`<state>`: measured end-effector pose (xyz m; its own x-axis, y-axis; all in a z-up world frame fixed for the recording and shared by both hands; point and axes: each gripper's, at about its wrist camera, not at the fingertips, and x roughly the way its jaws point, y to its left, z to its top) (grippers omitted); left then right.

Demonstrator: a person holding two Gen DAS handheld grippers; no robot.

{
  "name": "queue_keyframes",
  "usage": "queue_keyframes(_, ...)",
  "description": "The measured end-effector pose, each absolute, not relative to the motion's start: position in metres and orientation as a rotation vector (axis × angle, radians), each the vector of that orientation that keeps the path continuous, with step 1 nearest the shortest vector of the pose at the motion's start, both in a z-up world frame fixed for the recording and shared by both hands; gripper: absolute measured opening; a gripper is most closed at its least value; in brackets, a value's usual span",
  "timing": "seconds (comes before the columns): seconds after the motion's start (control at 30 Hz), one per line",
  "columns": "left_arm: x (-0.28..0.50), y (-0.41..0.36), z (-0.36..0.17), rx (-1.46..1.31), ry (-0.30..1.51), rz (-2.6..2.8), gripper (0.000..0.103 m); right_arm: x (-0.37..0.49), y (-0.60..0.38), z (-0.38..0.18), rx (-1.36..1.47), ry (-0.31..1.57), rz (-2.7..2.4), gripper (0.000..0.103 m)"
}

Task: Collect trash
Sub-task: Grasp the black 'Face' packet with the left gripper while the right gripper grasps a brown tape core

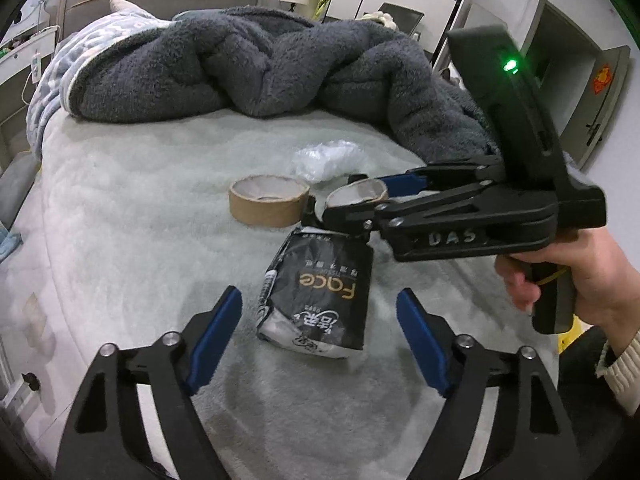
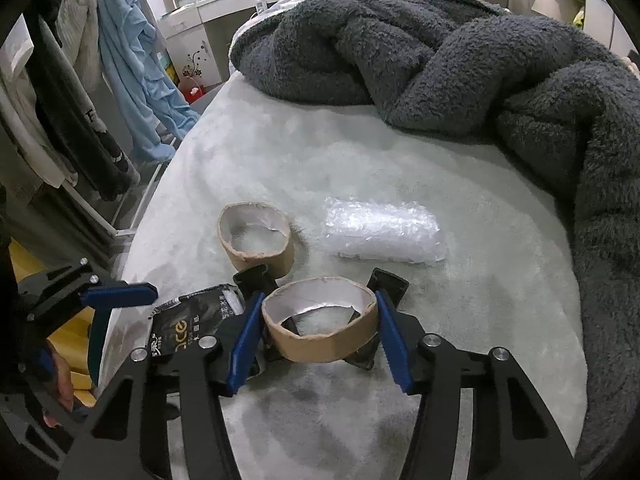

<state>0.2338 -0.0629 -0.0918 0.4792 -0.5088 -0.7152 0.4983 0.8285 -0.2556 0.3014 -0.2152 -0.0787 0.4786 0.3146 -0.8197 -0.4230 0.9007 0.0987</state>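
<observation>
A black tissue pack (image 1: 320,300) lies on the pale bed cover, between the fingers of my open, empty left gripper (image 1: 320,320); it also shows in the right wrist view (image 2: 192,324). My right gripper (image 2: 318,332) is shut on a cardboard tape core (image 2: 320,332), seen from the side in the left wrist view (image 1: 356,196). A second cardboard tape core (image 1: 268,200) (image 2: 254,240) stands on the bed just beyond. A bubble-wrap wad (image 1: 326,160) (image 2: 382,236) lies behind the cores.
A rumpled dark grey fleece blanket (image 1: 260,64) (image 2: 460,72) fills the far and right side of the bed. Clothes hang on a rack (image 2: 100,80) left of the bed. The bed's left edge (image 2: 160,184) drops to the floor.
</observation>
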Motion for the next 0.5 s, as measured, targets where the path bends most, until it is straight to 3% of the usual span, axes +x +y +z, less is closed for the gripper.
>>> queue_keyframes(0.33,0.237,-0.068,-0.101,0.017,0.914,-0.596,0.056,0.295,-0.222,-0.052,-0.095,0.921,0.448,0.055)
queue_keyframes(0.5,0.231,-0.064,-0.092,0.015,0.893,-0.601,0.054,0.290,-0.221,-0.036,-0.066,0.890,0.450,0.055)
